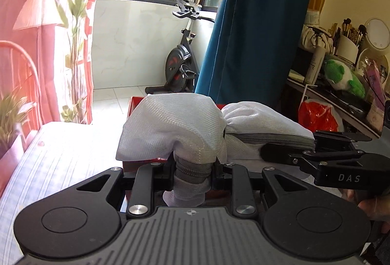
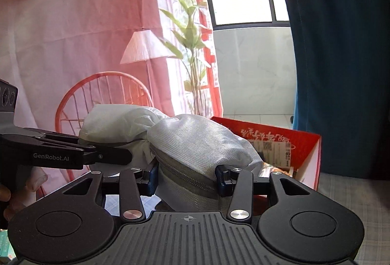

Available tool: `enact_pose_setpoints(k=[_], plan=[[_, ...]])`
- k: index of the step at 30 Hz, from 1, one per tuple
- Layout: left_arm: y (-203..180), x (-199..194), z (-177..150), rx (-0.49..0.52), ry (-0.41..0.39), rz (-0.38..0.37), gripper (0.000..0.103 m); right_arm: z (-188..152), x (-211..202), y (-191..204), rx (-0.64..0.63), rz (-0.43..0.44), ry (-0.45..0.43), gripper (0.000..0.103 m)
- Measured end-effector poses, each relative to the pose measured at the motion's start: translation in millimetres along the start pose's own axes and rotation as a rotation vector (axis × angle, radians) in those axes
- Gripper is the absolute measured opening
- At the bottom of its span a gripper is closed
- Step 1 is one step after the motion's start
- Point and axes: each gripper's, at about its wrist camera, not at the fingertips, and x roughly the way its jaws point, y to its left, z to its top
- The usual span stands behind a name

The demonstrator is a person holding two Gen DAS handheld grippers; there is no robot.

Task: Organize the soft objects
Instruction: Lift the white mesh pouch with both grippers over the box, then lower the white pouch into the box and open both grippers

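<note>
Both the left hand-held gripper [image 1: 192, 173] and the right hand-held gripper [image 2: 186, 178] pinch the white mesh bag [image 1: 175, 128] by its zipper edge, so it may slip onto the red box [image 2: 280, 143] at 2 o'clock.

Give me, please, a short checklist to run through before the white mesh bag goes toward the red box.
1. Left gripper clamped on the mesh bag at its zipper edge: ok.
2. Right gripper clamped on the bag's other end: ok.
3. Bag lifted off the bed: ok.
4. Red box open at the top: ok.
5. Room left in the box: cannot tell.
6. Zipper fully shut: cannot tell.
</note>
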Motion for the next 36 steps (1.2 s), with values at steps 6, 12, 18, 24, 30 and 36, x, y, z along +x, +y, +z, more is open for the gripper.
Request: enact_pose_setpoints(k=[6,12,18,24,30,36], plan=[[6.3,60.0,38.1,-0.016,0.037,-0.021,0.028,27.7,36.2,-44.2,-0.004,-0.043,0.004,0.041],[25.7,129.8,56.9,-0.089,0.102,-0.042,0.029,42.3,91.6,-90.5,-0.014,-0.096,0.043,0.040],[28.8,179.4,63.2,-0.062,0.167,0.002,0.029,45.7,142.6,-122.8,-0.011,-0.145,0.142,0.040],[32.1,210.7,56.7,-0.033,0.216,0.039,0.031,37.9,179.2,-150.0,0.064,-0.145,0.217,0.040],[40.9,229.8,57.3,-0.008,0.246,0.082,0.051,27.9,207.7,-166.1,0.131,-0.181,0.296,0.040],[47.1,222.1,59.3,-0.020,0.225,0.089,0.072,21.4,221.9,-157.3,0.066,-0.226,0.356,0.053]])
